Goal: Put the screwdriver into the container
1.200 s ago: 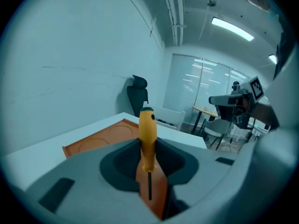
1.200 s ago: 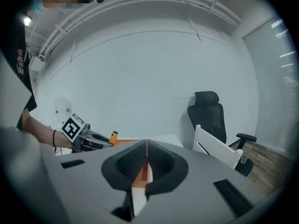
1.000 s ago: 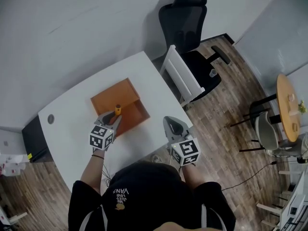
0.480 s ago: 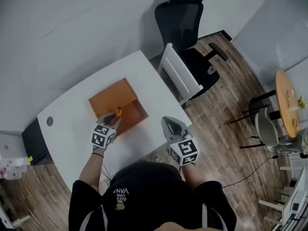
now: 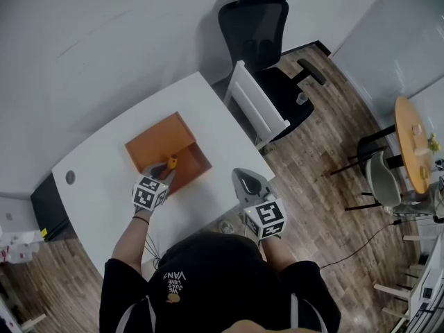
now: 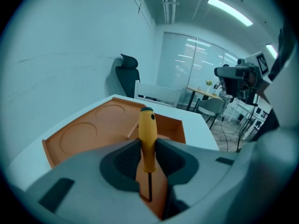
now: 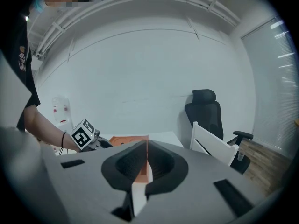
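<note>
Screwdriver (image 6: 147, 130) clenched in left gripper (image 6: 148, 155) at container (image 6: 84, 130) rim; right gripper (image 7: 146, 162) closed, empty; early release may drop it outside.

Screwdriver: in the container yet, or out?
Out. The screwdriver is clamped by its yellow handle in the left gripper, held at the orange container's near side, not lying inside it.
</note>
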Action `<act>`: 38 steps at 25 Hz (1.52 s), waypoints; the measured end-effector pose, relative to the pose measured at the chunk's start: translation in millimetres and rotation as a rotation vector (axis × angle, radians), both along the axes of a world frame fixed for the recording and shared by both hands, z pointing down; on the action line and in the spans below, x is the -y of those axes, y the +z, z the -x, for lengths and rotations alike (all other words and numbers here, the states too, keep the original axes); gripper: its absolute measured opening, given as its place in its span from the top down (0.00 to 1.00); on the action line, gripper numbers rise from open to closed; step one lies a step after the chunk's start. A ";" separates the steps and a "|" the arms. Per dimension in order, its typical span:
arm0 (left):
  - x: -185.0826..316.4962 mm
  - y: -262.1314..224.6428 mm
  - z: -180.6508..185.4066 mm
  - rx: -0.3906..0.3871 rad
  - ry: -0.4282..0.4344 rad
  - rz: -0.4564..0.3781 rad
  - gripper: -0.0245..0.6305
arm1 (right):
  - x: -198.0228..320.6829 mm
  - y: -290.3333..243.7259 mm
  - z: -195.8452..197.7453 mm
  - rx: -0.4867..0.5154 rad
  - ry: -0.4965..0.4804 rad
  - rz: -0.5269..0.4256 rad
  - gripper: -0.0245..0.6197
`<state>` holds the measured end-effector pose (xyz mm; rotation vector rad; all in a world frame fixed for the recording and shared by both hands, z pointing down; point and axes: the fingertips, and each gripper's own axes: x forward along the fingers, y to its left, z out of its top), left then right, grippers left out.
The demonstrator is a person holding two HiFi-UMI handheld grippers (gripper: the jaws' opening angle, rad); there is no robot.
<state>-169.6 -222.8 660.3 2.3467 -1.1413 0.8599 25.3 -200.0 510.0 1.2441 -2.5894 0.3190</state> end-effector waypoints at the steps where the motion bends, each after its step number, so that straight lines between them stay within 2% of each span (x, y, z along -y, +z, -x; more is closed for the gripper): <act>1: 0.4 0.9 -1.0 0.004 0.005 0.005 0.80 | -0.5 -0.5 -0.4 0.000 0.001 0.001 0.94; 11: 5.8 16.8 -9.6 0.034 0.043 0.061 0.81 | -4.5 -3.7 -4.7 0.004 0.023 -0.002 0.94; 23: 7.8 41.4 -20.4 0.107 0.116 0.148 0.80 | -7.0 -5.1 -15.1 0.007 0.052 -0.008 0.94; 38: 2.5 65.6 -18.6 0.246 0.147 0.245 0.80 | -1.9 -0.3 -23.9 0.010 0.060 -0.001 0.94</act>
